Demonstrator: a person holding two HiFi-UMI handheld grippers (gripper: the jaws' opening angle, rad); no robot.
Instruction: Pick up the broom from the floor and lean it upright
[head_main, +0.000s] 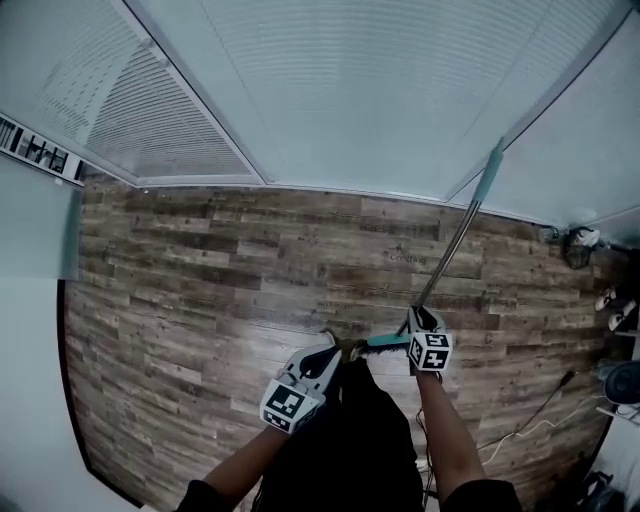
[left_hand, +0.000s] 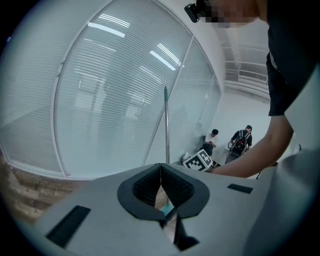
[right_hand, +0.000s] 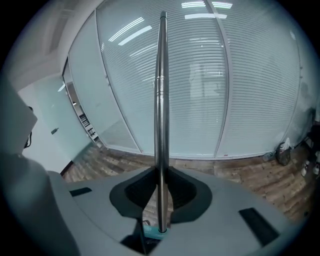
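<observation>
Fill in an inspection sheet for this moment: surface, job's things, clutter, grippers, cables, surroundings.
Surface: brown wood-plank floor.
Job's things: silver-poled broom with teal fittings, off the floor, pole tilted up toward the wall; whether it touches the wall cannot be told.
Clutter: what look like pale shoes at the floor's right edge.
Grippers: left gripper shut, apparently on the broom's teal head end; right gripper shut on the pole.
Cables: thin white cable lying on the floor, lower right.
Surroundings: glass wall with white slatted blinds; two people in the background.
</observation>
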